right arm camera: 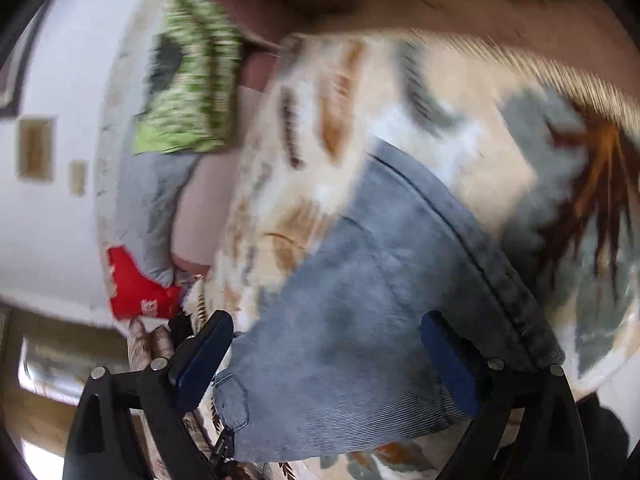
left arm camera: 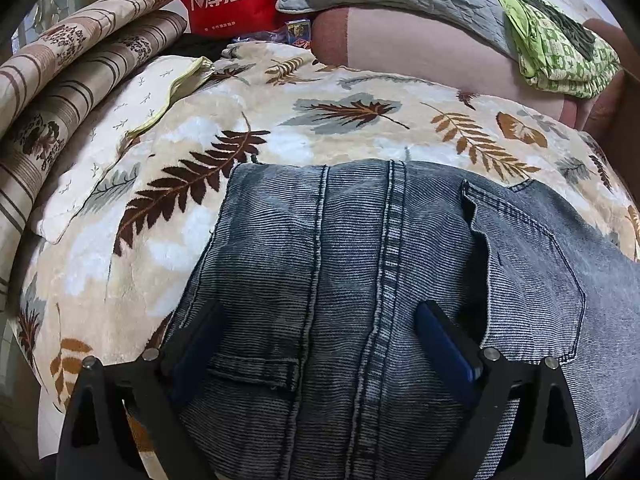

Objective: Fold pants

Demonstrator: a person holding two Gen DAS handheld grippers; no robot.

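Covering nearly the whole bed, the cream plush blanket printed with brown and grey leaves (left arm camera: pixel 336 92) carries the task's thing: the faded blue-grey denim pants (left arm camera: pixel 360 248), lying flat on it with the stitched centre seam running straight away from the left wrist camera, so the long axis lines up with that tool's pointing direction. Directly over the seat of the pants hangs the left gripper (left arm camera: pixel 320 344) — its blue-padded jaws spread wide to either side of the seam, pressing on nothing. From the right wrist view, blurred and rolled sideways, the right gripper (right arm camera: pixel 332 360) also stands wide apart above a denim edge (right arm camera: pixel 472 248), holding nothing. Judging by these views, the left gripper sits squarely over the cloth, the right nearer its border — a fold would likely start from an edge grab.
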